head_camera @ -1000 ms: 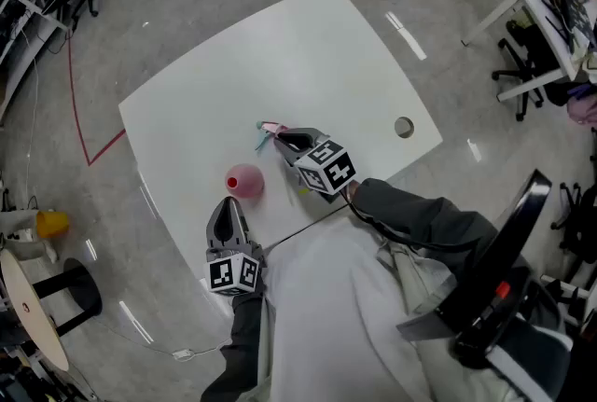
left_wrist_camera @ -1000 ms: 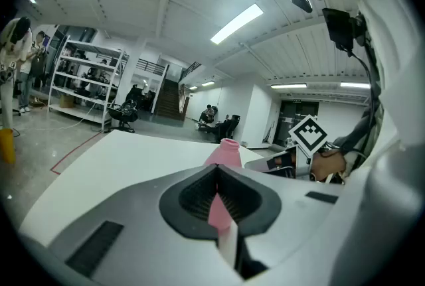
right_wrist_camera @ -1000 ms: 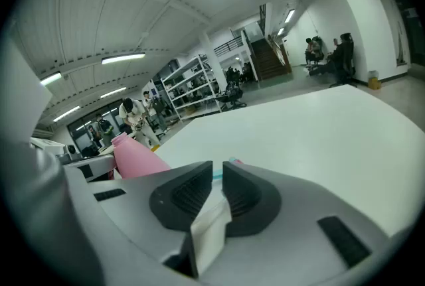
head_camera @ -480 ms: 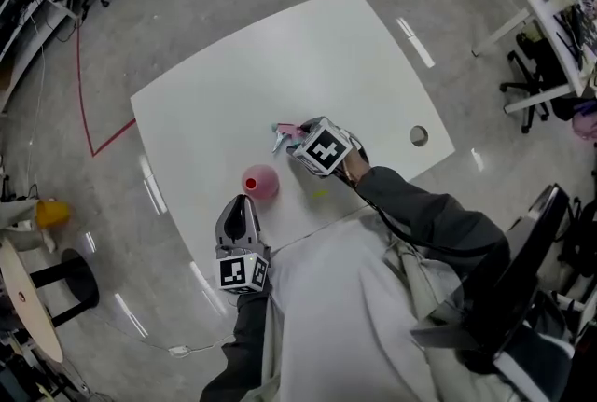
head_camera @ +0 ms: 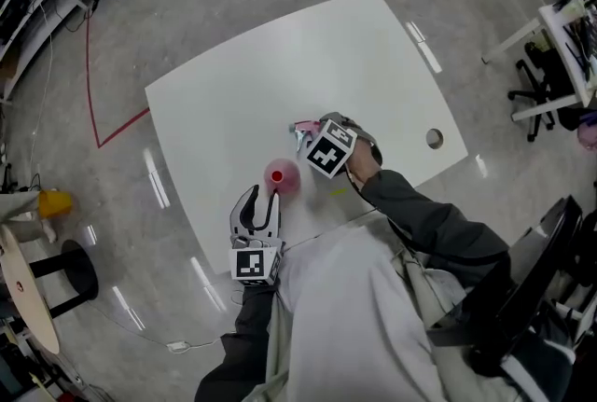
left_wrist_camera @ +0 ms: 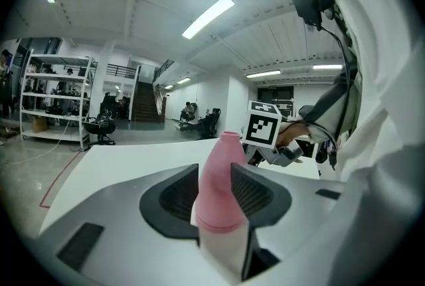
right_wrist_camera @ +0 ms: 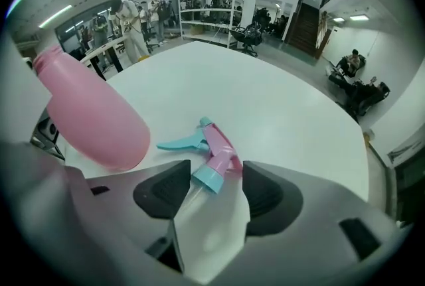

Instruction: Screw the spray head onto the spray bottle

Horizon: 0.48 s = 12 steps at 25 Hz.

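Note:
The pink spray bottle stands upright with an open neck near the front edge of the white table. My left gripper is just behind it. Its jaws have just been opening, and in the left gripper view the bottle stands between the fingertips with no clear squeeze. The pink and blue spray head lies on its side on the table. My right gripper points down over it. Its jaws have just been opening, and the blue collar lies between the spread fingertips.
A round hole sits near the table's right corner. Red tape marks the floor to the left. A yellow object and a black stool stand on the floor at far left. Office chairs stand at far right.
The right gripper tipped downward and opened, leaving the spray head lying on the table. The left gripper's jaws spread apart behind the bottle.

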Available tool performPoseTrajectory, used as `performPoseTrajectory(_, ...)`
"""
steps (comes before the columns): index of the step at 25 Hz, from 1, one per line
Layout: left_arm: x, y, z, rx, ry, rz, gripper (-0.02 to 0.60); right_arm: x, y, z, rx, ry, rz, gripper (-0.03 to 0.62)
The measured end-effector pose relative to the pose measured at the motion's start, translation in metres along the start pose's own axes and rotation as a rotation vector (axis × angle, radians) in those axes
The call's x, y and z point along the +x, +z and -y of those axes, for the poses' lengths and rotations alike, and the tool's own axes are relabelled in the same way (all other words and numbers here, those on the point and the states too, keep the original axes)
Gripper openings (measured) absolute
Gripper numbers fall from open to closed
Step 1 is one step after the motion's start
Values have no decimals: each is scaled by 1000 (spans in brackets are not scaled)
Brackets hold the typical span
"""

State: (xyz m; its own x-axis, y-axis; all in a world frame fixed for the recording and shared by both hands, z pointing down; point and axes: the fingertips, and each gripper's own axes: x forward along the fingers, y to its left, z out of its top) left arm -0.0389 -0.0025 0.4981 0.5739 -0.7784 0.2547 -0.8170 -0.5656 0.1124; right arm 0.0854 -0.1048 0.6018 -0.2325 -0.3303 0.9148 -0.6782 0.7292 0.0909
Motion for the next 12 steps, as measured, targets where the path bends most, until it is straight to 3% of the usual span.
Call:
performPoseTrajectory(3,3,1,1,15,-35,-1,140,3,5,0,-27,-26,39,236)
performPoseTrajectory(6,1,0,-1,34,-52,-9,140,2,6,-4,13,-24,97,215)
performPoseTrajectory(7,1,0,-2,37,-56,-10,140,1,4,-5,29,-15,108,196)
performPoseTrajectory(8,0,-2,-2,39,-61,-11,140,0,2,-6,40,-3,114,135)
performPoseTrajectory(12,1,-8,0,33,-73,-17,140,-3,-8,-3,50,-7,110,135)
